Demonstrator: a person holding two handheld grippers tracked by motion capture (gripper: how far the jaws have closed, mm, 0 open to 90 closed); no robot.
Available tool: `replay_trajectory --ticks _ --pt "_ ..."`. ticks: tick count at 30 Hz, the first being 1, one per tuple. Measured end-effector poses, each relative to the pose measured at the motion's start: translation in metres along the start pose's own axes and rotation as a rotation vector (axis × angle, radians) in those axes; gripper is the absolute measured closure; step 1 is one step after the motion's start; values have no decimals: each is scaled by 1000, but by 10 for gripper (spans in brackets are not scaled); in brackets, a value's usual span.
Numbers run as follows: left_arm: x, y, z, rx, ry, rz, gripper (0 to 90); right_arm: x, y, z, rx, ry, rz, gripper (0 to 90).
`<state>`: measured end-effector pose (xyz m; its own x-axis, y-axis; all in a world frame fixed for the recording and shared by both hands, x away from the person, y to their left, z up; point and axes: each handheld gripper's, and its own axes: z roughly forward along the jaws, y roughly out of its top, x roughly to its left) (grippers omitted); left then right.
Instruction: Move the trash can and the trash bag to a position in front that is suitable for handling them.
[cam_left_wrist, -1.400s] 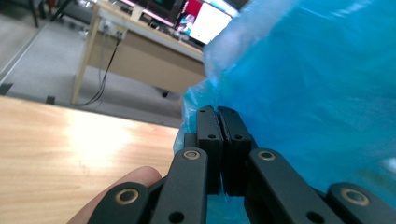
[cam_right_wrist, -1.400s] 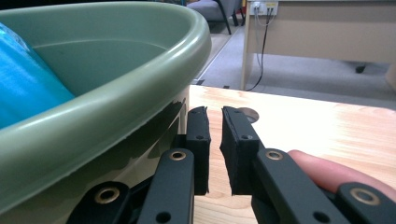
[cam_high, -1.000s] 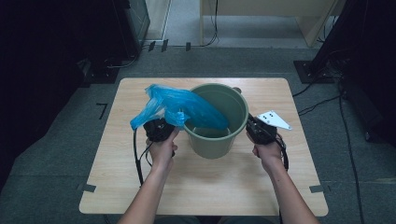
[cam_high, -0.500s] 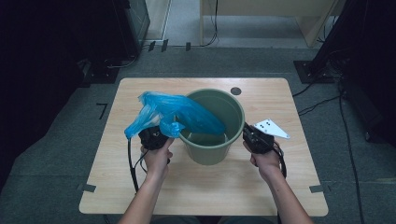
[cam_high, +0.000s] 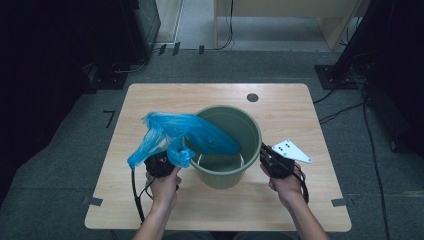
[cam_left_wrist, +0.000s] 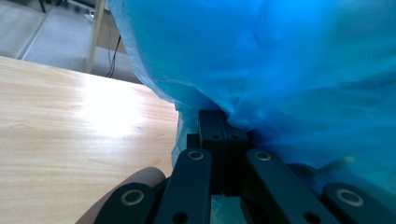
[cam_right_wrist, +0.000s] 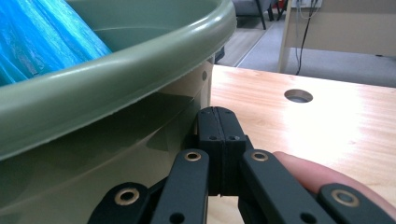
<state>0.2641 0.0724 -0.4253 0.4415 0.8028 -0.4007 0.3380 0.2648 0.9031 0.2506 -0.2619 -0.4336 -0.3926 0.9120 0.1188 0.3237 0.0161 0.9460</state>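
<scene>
as the high view shows it, a blue plastic bag (cam_high: 185, 137) is draped partly into a green bucket (cam_high: 227, 145) near the middle of the wooden table (cam_high: 210, 210), most of the film bunched over the rim on the bucket's left side. the left gripper (cam_high: 161, 165) is held at that bunched part, and the right gripper (cam_high: 272, 161) is set against the bucket's opposite wall. the lining is judged barely begun: the bag is not yet opened out, and no edge is folded over the rim.

in the left gripper view, the jaws are pressed together on a fold of the blue plastic bag (cam_left_wrist: 280, 60), which billows above them.

in the right gripper view, the jaws are closed flat on each other with nothing between them, just beside the green bucket (cam_right_wrist: 107, 121) below its rim.
</scene>
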Motion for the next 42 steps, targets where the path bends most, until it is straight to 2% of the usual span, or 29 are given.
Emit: replay_trajectory --ticks 6,8,14,16,17,18,19,20,21,22,24,25,26,28,29,32,34,37,42 --pt "-4 -8 -18 -39 18 11 900 11 -5 -12 4 21 2 900" --pt "-5 -11 -27 -45 27 9 900 18 -7 -17 6 23 -7 900" --pt "-7 -11 -37 -49 39 30 900 24 -11 -23 5 38 -1 900" --pt "-6 -9 -41 -51 52 52 888 24 -10 -25 17 23 -10 818" --pt "-6 -7 -43 -45 61 47 859 23 -10 -26 22 19 -6 779" --pt "-5 -2 -46 -47 62 34 779 19 -8 -29 18 7 0 735" --pt "-5 -2 -46 -47 62 34 751 19 -8 -29 18 7 0 735" --pt "-5 4 -50 -62 75 51 695 13 -5 -33 11 -23 0 687" --pt "-5 4 -50 -62 75 51 639 13 -5 -33 11 -23 0 687" --pt "-5 7 -52 -65 80 51 590 6 -1 -38 -4 -45 24 656" --pt "-3 12 -56 -57 71 50 563 3 1 -40 -15 -57 35 642" --pt "-3 14 -57 -60 71 54 505 -1 6 -46 -38 -74 46 632" --pt "-4 15 -59 -72 83 59 505 -1 6 -46 -38 -74 46 632" --pt "-5 18 -62 -83 75 65 464 -2 13 -55 -71 -96 46 605" --pt "-9 22 -64 -105 66 72 455 -2 16 -58 -83 -97 43 601" --pt "-15 26 -67 -114 61 92 439 3 24 -65 -113 -94 33 578" --pt "-26 35 -68 -138 41 122 429 7 29 -69 -129 -87 29 565" --pt "-34 40 -68 -150 24 137 425 12 33 -72 -147 -76 18 556" --pt "-54 51 -66 -167 -12 178 431 28 44 -83 -196 -27 7 512"
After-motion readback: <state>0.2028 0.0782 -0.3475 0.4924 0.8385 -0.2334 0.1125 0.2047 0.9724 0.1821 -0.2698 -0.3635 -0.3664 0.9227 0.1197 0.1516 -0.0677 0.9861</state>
